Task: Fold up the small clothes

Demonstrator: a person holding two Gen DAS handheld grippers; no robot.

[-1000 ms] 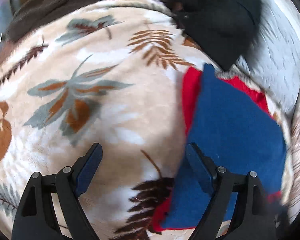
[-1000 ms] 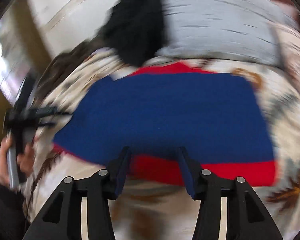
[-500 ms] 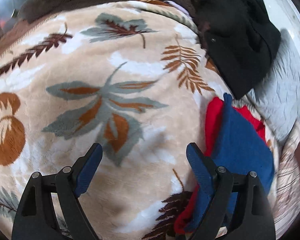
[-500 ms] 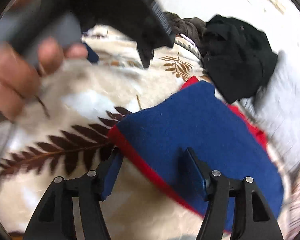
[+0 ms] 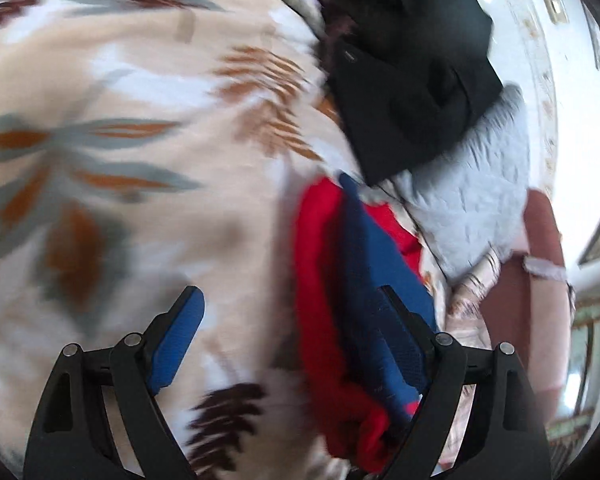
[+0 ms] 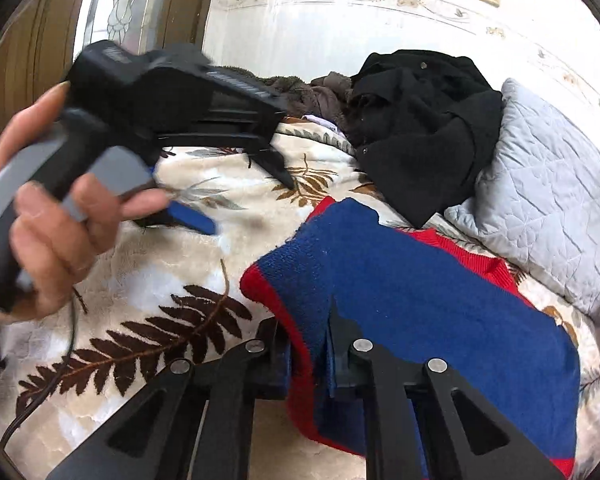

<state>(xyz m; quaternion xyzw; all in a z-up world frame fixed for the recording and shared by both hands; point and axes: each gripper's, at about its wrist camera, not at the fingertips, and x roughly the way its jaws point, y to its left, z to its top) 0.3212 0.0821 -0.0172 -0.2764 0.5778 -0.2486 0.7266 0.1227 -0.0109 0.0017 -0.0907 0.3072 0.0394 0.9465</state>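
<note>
A small blue and red knitted garment [image 6: 420, 292] lies folded on a leaf-patterned blanket [image 6: 148, 280]. My right gripper [image 6: 306, 360] is shut on its near left edge, pinching the red and blue layers. The garment also shows in the blurred left wrist view [image 5: 364, 280], bunched up at the right. My left gripper [image 5: 290, 336] is open and empty above the blanket [image 5: 120, 140], its right finger beside the garment. The left gripper also shows in the right wrist view [image 6: 236, 196], held in a hand at the left.
A black garment [image 6: 416, 132] lies heaped at the head of the bed, with brown clothes [image 6: 316, 92] beside it. A grey quilted pillow [image 6: 548, 200] sits at the right. A wall [image 6: 340, 28] stands behind the bed.
My right gripper has closed on the garment's edge and lifted it, bunching the cloth. My left gripper has swung and stays open.
</note>
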